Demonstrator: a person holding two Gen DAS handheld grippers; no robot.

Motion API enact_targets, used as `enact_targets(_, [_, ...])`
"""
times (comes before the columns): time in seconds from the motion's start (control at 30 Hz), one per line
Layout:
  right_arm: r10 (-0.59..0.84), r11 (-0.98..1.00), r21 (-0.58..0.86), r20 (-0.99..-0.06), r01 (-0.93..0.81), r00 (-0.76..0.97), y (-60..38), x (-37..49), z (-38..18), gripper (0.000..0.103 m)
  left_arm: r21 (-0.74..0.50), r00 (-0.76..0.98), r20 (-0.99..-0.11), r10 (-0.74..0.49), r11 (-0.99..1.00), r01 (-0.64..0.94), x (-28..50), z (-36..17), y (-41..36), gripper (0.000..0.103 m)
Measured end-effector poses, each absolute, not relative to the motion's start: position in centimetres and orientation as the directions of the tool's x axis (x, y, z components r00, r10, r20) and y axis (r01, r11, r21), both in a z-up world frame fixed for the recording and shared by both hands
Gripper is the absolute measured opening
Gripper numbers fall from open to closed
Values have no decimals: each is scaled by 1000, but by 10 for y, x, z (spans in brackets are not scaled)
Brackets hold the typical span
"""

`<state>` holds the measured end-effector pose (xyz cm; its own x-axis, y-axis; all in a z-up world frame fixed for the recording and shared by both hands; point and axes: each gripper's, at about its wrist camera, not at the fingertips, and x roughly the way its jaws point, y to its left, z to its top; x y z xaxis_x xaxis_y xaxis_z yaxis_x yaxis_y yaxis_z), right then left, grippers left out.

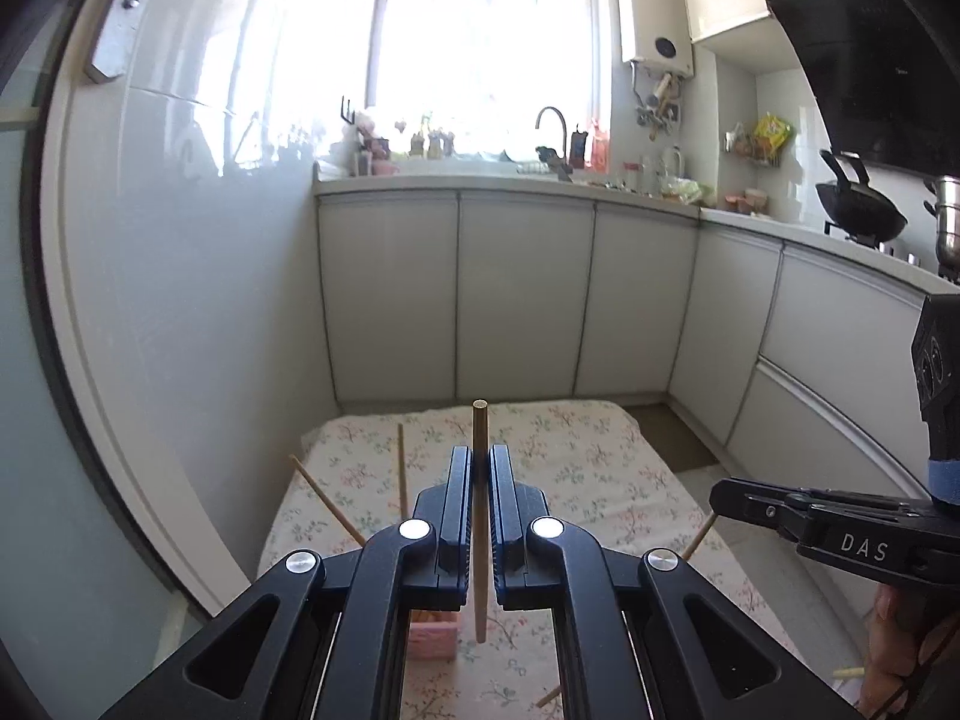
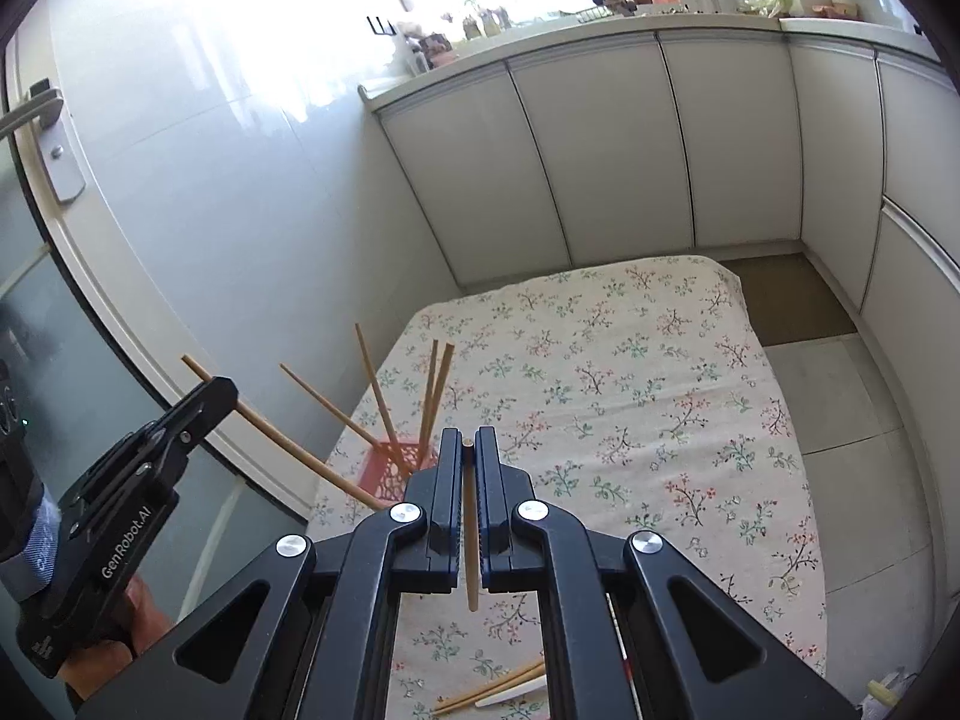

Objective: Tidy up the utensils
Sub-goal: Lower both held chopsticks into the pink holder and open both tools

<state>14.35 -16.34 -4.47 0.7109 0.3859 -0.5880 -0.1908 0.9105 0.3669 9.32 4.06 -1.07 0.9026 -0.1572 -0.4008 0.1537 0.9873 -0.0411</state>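
Observation:
My left gripper (image 1: pixel 480 457) is shut on a wooden chopstick (image 1: pixel 479 516) that runs along the fingers and sticks out past the tips. It hovers above a pink utensil holder (image 1: pixel 431 639) on the floral tablecloth (image 1: pixel 576 468). My right gripper (image 2: pixel 467 439) is shut on another wooden chopstick (image 2: pixel 470 540), above the cloth (image 2: pixel 630 396). The red-pink holder (image 2: pixel 393 471) sits left of it with several chopsticks (image 2: pixel 433 396) leaning out. The left gripper (image 2: pixel 210 402) shows at the left with its chopstick (image 2: pixel 282 438). The right gripper (image 1: pixel 726 495) shows at the right edge.
Loose chopsticks (image 2: pixel 489 687) and a white utensil (image 2: pixel 510 693) lie on the cloth near the front. White kitchen cabinets (image 1: pixel 522 294) stand behind the table, with a sink counter (image 1: pixel 510 180) above. A glass door (image 2: pixel 90 312) is at the left. A wok (image 1: pixel 861 210) sits on the stove.

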Motion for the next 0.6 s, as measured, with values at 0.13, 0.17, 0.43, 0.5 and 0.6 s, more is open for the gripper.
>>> enact_targets(0.13, [403,893,408,-546,-187,734,-164,153,-33,4,-71,922,-366,-129,991,111,96,1,60,5])
enact_targets(0.17, [406,890,417,-535,-186,741,-164,154,-30,4,-78,925,-360,-123,992,101,98,2,64,5])
enact_targets(0.43, [426,855,485,-455,-184,782,-161,171,-17,4,-5,928,-372,-36,999,37,122,-13,70,5])
enact_targets(0.5, [434,845,502,-443,-183,785,-160,176,-18,4,10,919,-392,-39,999,46,133,-25,69,5])
enact_targets(0.6, [438,837,517,-432,-182,789,-155,184,-21,4,54,906,-422,-24,997,52,148,-43,63,5])
